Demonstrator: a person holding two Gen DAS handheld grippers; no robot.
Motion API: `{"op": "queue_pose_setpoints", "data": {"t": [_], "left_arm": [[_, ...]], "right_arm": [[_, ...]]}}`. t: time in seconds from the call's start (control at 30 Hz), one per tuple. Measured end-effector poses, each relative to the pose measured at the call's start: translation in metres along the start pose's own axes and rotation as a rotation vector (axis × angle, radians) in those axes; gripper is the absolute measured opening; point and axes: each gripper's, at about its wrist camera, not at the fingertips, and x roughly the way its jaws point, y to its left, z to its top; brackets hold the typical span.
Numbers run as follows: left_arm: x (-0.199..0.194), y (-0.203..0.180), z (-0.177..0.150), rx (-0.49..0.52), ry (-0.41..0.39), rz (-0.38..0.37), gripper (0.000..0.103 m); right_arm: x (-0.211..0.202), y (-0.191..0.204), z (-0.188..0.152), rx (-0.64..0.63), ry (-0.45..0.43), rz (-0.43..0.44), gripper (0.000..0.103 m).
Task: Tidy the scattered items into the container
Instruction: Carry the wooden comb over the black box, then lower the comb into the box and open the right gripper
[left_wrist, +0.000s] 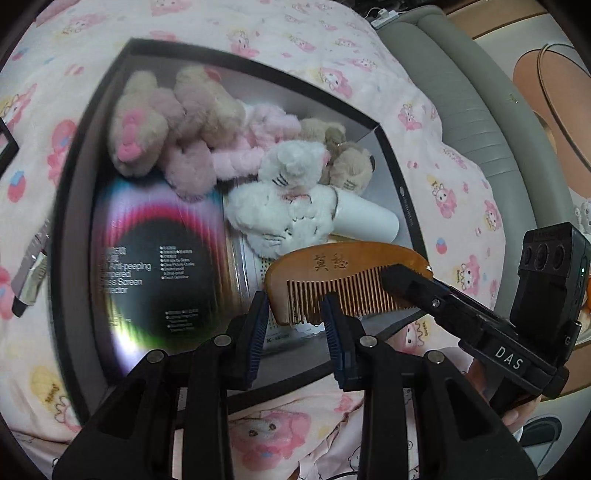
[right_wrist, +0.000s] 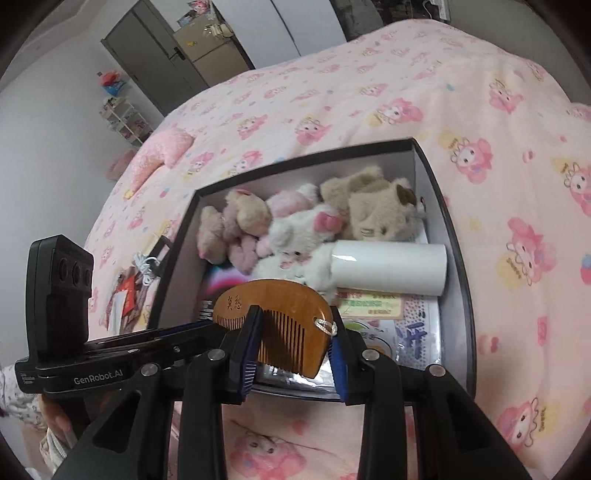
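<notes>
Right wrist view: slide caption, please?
Both grippers hold a brown wooden comb over the black box of plush toys.

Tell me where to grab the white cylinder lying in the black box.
Take the white cylinder across its round body, near the end by the black box's wall. Come from above, fingers straddling it: it lies on its side, its other end sits against the white plush toy, and the wall likely blocks an end-on approach.
</notes>
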Motion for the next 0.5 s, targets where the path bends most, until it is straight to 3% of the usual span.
{"op": "queue_pose_setpoints", "data": {"t": [0.1, 0.23, 0.3, 0.4, 0.5], "left_arm": [[0.02, -0.009, -0.001, 0.01, 0.053, 0.022, 0.028], [0.027, -0.014, -0.002, 0.038, 0.062, 0.091, 0.028], [0.017, -0.009, -0.001, 0.02, 0.038, 0.079, 0.028], [0.006, 0.0, 0.002, -0.003, 0.004, 0.104, 0.028], [0.016, 0.004, 0.005, -0.021, 0.037, 0.137, 0.028]], "right_arm": [[0.021, -0.012, -0.004, 0.02, 0.079, -0.011, 0.03], [0.034, -0.014, -0.006, -0.012, 0.094, -0.134, 0.03], [0.029, -0.018, -0.006, 0.005, 0.07, -0.162, 0.03], [0.011, -0.025, -0.007, 0.036, 0.0, -0.13, 0.029], [0.003, -0.026, -0.004, 0.042, -0.052, -0.137, 0.029]]}}
